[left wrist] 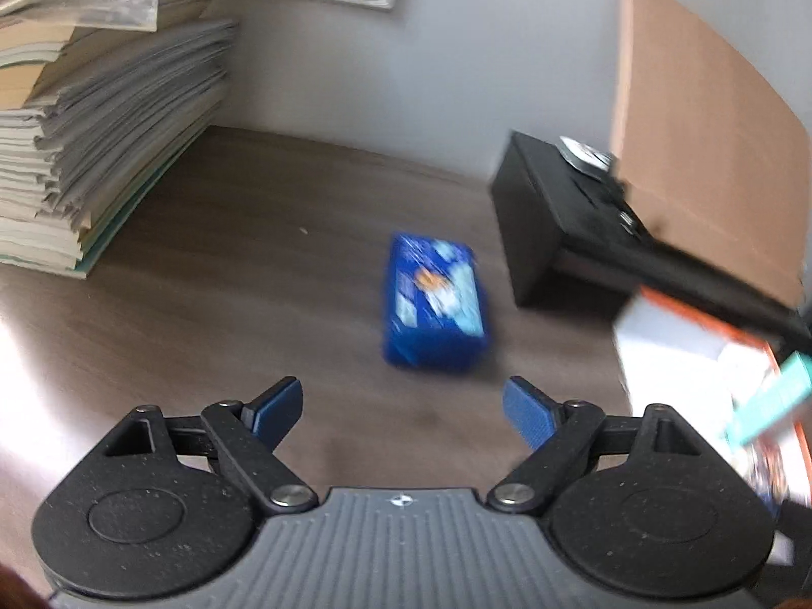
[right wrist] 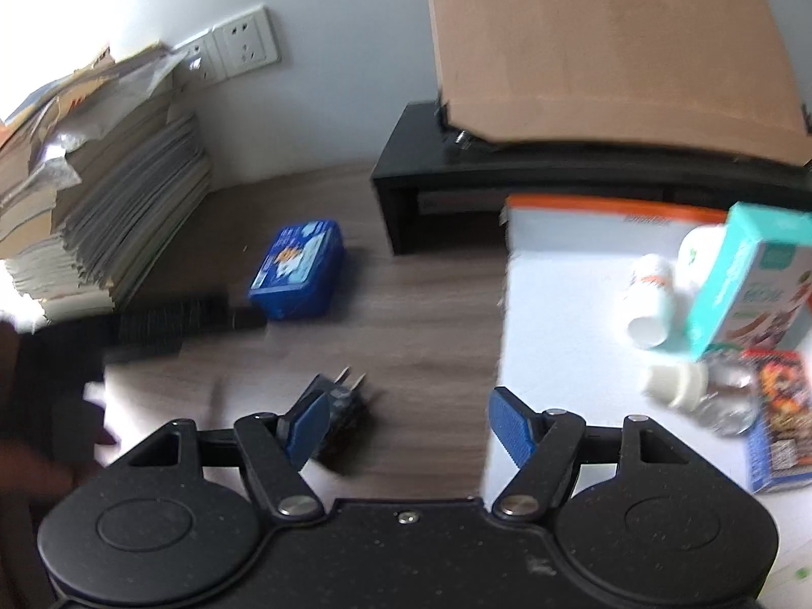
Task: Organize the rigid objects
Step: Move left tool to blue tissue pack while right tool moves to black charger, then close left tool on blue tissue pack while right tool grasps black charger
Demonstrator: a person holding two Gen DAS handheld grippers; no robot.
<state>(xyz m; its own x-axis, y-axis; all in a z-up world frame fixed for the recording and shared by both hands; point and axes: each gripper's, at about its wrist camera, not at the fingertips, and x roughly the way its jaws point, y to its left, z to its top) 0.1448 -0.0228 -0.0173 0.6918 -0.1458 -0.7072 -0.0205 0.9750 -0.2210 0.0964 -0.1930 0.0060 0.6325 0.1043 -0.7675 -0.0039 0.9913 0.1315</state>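
Left tool spread wide, nothing between the blue pads, low over the brown counter. Just ahead, flat on the counter, blue box, blurred. Paper stack far left; black stand to the right, cardboard on top.

Right tool spread too, empty. Black plug just behind the left pad, prongs up. White tray at right with two white bottles, teal carton, clear bottle, printed box.
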